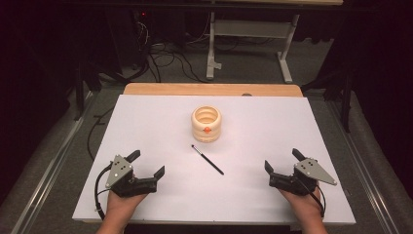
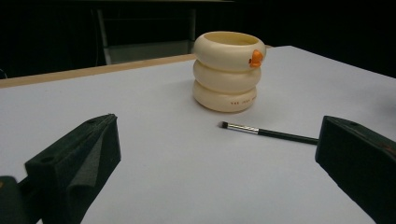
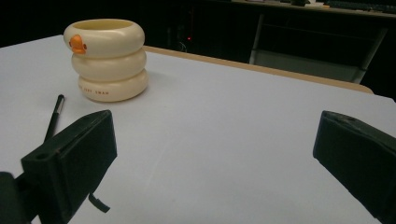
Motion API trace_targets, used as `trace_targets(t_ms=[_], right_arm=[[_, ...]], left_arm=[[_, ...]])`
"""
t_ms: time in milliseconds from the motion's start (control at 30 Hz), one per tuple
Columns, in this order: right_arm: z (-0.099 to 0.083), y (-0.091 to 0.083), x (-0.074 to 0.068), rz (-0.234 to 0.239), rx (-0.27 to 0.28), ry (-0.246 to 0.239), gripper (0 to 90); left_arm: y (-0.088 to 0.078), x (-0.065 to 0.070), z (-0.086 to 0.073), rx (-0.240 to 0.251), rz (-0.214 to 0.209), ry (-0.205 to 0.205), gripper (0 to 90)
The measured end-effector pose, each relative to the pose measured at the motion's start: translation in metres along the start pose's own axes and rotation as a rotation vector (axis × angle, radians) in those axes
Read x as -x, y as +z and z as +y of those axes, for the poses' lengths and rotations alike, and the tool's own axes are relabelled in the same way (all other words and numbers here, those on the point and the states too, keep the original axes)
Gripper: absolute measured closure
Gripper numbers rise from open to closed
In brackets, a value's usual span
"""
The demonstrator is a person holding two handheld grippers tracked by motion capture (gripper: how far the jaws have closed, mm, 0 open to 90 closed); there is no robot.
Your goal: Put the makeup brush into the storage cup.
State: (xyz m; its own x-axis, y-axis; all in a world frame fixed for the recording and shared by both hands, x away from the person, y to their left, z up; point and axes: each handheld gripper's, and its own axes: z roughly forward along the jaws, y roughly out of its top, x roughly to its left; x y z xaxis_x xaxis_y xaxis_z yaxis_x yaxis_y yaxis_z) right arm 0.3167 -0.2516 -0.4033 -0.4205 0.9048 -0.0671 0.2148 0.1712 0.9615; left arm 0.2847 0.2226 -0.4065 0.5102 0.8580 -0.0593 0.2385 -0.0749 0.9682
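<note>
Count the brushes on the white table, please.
1. A single thin black brush lies flat on the white table, just in front of the cream ringed cup, between both grippers.

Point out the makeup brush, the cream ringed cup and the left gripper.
makeup brush (image 1: 208, 160): high view, middle of its black handle.
cream ringed cup (image 1: 206, 130): high view, front wall beside the orange beak.
left gripper (image 1: 146, 164): high view, midway between its open jaw tips.
</note>
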Motion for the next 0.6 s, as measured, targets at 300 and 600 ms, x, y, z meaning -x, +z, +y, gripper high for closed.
trace_targets(t_ms=[300,600], right_arm=[[0.0007,-0.0013,-0.0004,-0.007,0.003,-0.004,1.1],[0.0009,-0.0015,-0.0004,-0.006,0.005,-0.006,1.1]], left_arm=[[0.0,0.0001,0.0,0.011,-0.003,-0.003,0.7],[0.0003,0.0003,0.0001,0.007,-0.011,-0.001,0.7]])
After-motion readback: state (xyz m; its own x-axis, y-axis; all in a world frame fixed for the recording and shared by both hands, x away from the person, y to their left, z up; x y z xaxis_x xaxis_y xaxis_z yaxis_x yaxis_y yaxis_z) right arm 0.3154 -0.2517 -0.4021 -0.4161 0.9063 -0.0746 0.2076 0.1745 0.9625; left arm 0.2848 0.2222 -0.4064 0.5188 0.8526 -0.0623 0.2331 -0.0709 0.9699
